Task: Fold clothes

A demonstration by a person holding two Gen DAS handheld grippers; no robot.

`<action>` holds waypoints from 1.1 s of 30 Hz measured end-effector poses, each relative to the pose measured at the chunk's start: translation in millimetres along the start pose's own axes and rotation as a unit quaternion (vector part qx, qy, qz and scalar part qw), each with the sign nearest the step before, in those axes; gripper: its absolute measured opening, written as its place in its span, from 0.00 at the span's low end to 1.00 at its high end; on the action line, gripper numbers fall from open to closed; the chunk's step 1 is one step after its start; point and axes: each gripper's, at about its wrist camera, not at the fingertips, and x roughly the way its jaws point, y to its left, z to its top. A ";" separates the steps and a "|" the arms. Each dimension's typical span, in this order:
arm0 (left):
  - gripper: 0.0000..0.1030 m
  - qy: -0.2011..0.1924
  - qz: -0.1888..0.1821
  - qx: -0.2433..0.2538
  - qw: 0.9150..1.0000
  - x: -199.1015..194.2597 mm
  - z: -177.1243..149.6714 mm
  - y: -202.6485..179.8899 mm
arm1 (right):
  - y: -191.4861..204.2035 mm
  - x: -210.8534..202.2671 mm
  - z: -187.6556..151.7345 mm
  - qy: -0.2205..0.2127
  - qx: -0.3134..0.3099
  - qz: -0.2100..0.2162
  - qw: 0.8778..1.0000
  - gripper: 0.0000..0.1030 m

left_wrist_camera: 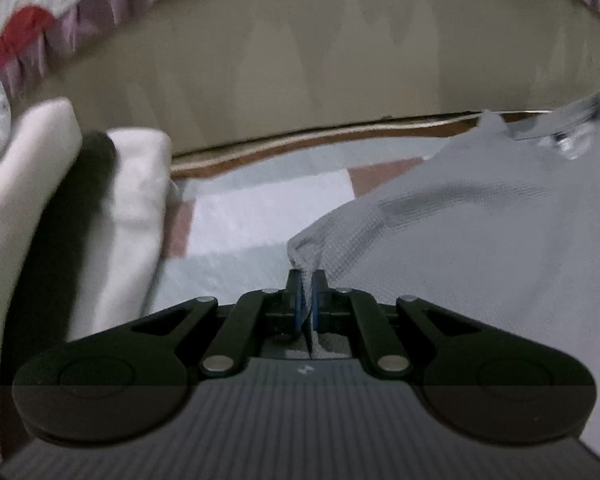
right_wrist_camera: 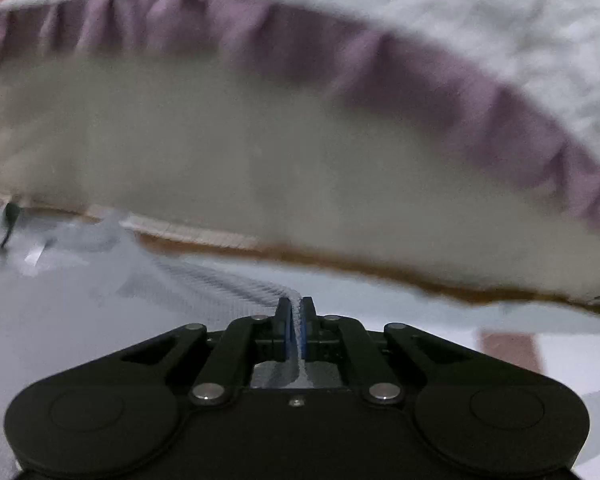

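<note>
Grey waffle-knit shirt (left_wrist_camera: 480, 232) (bunched edges) pinched tight in left gripper (left_wrist_camera: 307, 280) & right gripper (right_wrist_camera: 296, 306) jaws.

Both wrist views close, angled downward, sharing grey shirt (left_wrist_camera: 480, 232), bed skirt (right_wrist_camera: 420, 92)

Home bedroom: frilled bedspread (right_wrist_camera: 480, 128), patterned rug (left_wrist_camera: 268, 216), pillows (left_wrist_camera: 136, 216).

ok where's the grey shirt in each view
Left wrist: grey shirt fills the right half, an edge pinched in the left gripper.
Right wrist: it fills the lower left, an edge pinched in the right gripper.
Shared landmark: purple frill along the top of both.
</note>
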 end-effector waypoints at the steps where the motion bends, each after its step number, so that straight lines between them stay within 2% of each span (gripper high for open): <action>1: 0.04 0.002 0.001 0.000 1.000 3.5 -0.2 0.1 | -2.1 -0.5 1.1 -0.006 0.002 -0.011 1.000 0.03; 2: 0.04 0.005 0.001 0.002 1.000 7.6 -0.8 -0.2 | -4.3 -1.1 2.2 -0.012 0.004 -0.023 1.000 0.03; 5: 0.05 0.000 0.009 0.013 1.000 13.2 -3.6 -2.6 | -2.8 9.5 2.7 0.005 0.002 -0.023 1.000 0.03; 7: 0.10 -0.003 0.021 0.001 1.000 13.9 -2.6 0.5 | -4.7 16.1 1.7 0.012 0.012 -0.018 1.000 0.05; 9: 0.18 -0.006 0.036 -0.025 0.999 12.1 -0.7 9.1 | -10.6 13.7 1.3 0.012 0.038 -0.025 0.999 0.15; 10: 0.18 -0.007 0.046 -0.038 0.998 8.7 0.7 14.1 | -13.4 9.8 0.0 0.013 0.057 -0.031 0.998 0.30; 11: 0.18 -0.010 0.053 -0.046 0.997 2.3 0.9 18.1 | -17.3 4.2 -0.5 0.007 0.077 -0.033 0.996 0.40; 13: 0.20 -0.018 0.055 -0.056 0.997 -14.3 -0.3 25.0 | -31.9 -11.1 -3.0 -0.004 0.121 -0.024 0.992 0.44; 14: 0.24 -0.020 0.047 -0.062 0.997 -23.5 -2.2 27.8 | -42.7 -17.9 -6.6 -0.001 0.152 -0.020 0.988 0.46; 15: 0.34 -0.017 0.028 -0.070 0.997 -33.2 -5.9 29.3 | -54.1 -24.3 -10.7 0.003 0.184 -0.019 0.983 0.48; 17: 0.46 -0.009 -0.003 -0.085 0.996 -49.3 -16.5 29.0 | -78.3 -36.4 -20.8 0.016 0.256 -0.006 0.966 0.48; 19: 0.46 -0.002 -0.010 -0.095 0.995 -60.8 -28.6 26.1 | -101.1 -51.6 -38.9 0.023 0.335 0.014 0.942 0.48; 21: 0.46 0.014 -0.008 -0.084 0.996 -64.4 -32.4 20.6 | -123.5 -67.3 -57.7 0.029 0.411 0.032 0.911 0.48; 22: 0.46 0.023 -0.006 -0.076 0.997 -65.3 -33.2 17.6 | -129.9 -75.4 -65.1 0.032 0.425 0.032 0.904 0.48; 25: 0.46 0.042 0.015 -0.079 0.996 -72.1 -36.5 11.8 | -132.5 -100.9 -83.1 0.047 0.407 -0.001 0.912 0.48; 28: 0.46 0.054 -0.010 -0.094 0.994 -84.8 -47.5 12.9 | -123.8 -125.8 -107.2 0.052 0.390 -0.012 0.919 0.49; 30: 0.46 0.062 -0.017 -0.096 0.993 -96.4 -58.3 14.9 | -118.2 -141.7 -124.9 0.053 0.391 -0.004 0.919 0.49; 33: 0.46 0.067 -0.027 -0.115 0.991 -116.1 -78.1 23.3 | -106.6 -160.1 -145.2 0.050 0.409 0.025 0.911 0.49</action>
